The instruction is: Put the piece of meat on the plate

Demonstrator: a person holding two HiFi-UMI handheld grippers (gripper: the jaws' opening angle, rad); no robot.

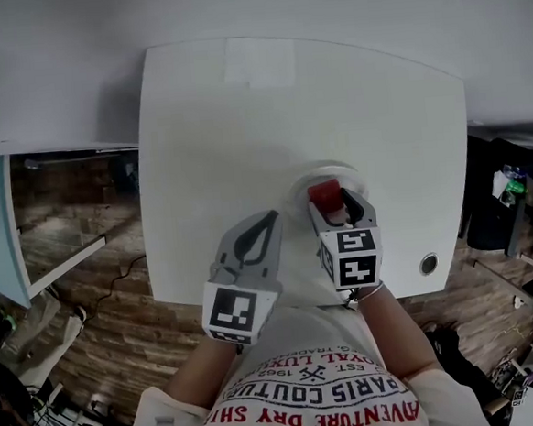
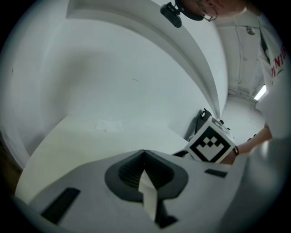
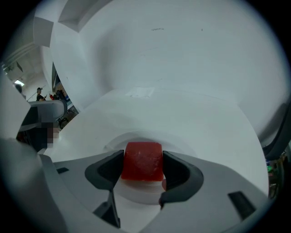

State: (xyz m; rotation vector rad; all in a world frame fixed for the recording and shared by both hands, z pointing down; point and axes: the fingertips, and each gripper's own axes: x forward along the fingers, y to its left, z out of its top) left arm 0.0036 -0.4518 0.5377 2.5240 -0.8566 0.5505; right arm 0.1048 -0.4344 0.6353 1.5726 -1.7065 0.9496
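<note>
Meat [image 3: 142, 159] gripped by R tongs [image 3: 142, 166] over plate [image 3: 136, 191]; L gripper view: L tongs [image 2: 145, 175] closed, empty.

The head view looks steeply down on the white table [image 1: 225, 146] from over the person's chest [image 1: 307, 379]. Both gripper views sit low and close behind their jaws, facing across that tabletop toward its pale patch [image 2: 109, 125].

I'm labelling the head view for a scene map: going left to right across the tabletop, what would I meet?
Left gripper → piece of meat, clamped in the right gripper → round hole near the table's right edge. The plate overlaps the meat, so it is left out.
</note>
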